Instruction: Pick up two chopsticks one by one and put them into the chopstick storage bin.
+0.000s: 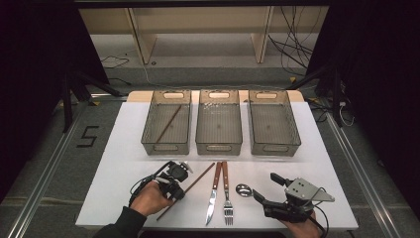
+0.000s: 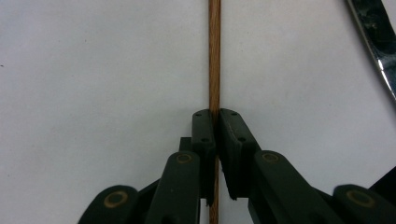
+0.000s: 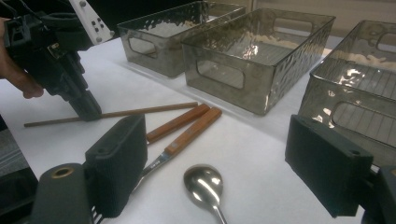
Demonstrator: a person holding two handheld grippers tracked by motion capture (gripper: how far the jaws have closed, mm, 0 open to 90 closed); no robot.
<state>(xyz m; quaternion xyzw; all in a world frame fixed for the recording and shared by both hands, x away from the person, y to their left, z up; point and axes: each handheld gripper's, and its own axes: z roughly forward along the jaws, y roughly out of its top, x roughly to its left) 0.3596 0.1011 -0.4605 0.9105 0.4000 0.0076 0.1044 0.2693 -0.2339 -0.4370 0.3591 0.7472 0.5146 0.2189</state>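
Chopstick (image 1: 187,189) lies flat on the white table (image 1: 124,148), slanting from about 7 o'clock to 1 o'clock in the high view, just left of the knife (image 1: 213,192). The left gripper (image 1: 179,188) points down onto it near its middle, and the left gripper view shows both black jaws drawn together with the thin wooden stick (image 2: 214,56) pinched between the pads, its length running straight away toward 12 o'clock. The knife blade (image 2: 373,42) shows at 2 o'clock in that view. In the right gripper view the same grip appears at 10 o'clock, the left gripper (image 3: 88,112) standing on the chopstick (image 3: 140,111), which rests on the table.

The right gripper (image 1: 267,191) sits near the table's front edge at 5 o'clock in the high view, its jaws spread wide apart with nothing between them. Its fingers (image 3: 119,163) frame a spoon (image 3: 203,184), whose bowl lies on the table ahead of them.

Knife and fork (image 1: 227,196) lie side by side with wooden handles pointing toward 12 o'clock, and the spoon (image 1: 243,190) lies just to their right. Beyond them stand three smoky clear bins in a row; the left bin (image 1: 167,121) holds a second chopstick (image 1: 168,124) lying diagonally, with the middle bin (image 1: 218,121) and the right bin (image 1: 273,121) beside it.
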